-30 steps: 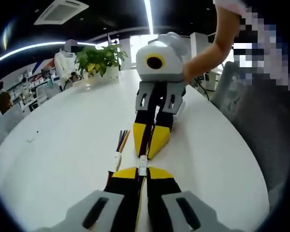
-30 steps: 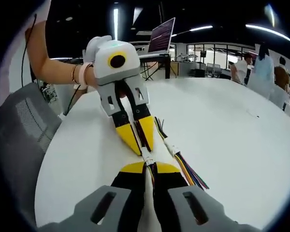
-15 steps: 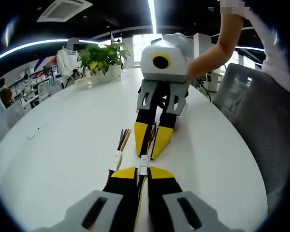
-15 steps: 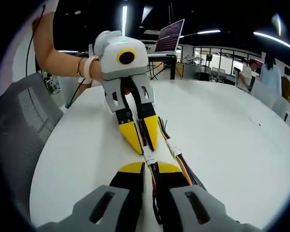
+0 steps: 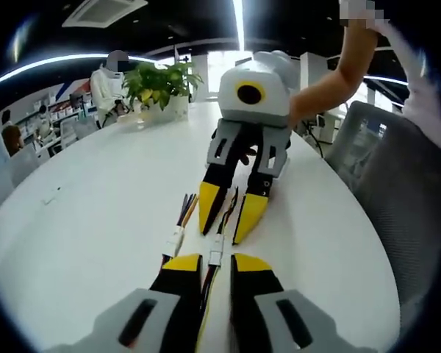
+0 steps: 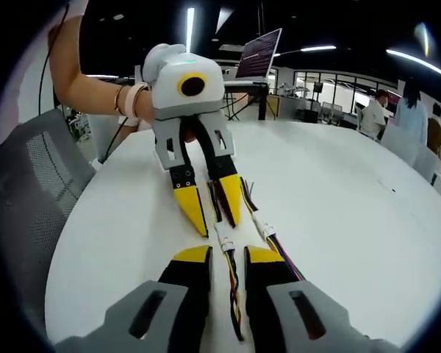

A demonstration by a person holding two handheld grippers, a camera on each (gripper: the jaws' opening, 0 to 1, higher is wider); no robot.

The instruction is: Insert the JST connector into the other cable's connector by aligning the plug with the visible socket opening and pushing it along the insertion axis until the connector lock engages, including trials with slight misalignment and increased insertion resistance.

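A white JST connector pair with coloured wires lies on the white table, in line between the two grippers. My left gripper stands open, its yellow tips either side of the connector without touching it. Facing it, my right gripper is open too, held by a person's hand. In the right gripper view the connector lies just ahead of the open right gripper, and the left gripper straddles the wires beyond. A second cable with a white connector lies alongside.
A potted plant stands at the table's far end. Grey mesh chairs stand by the table edge. An open laptop sits on a stand behind. Several people are in the background.
Both grippers were shut on the cable ends, tips nearly meeting. Both have now opened and let go, and the connector rests on the table.
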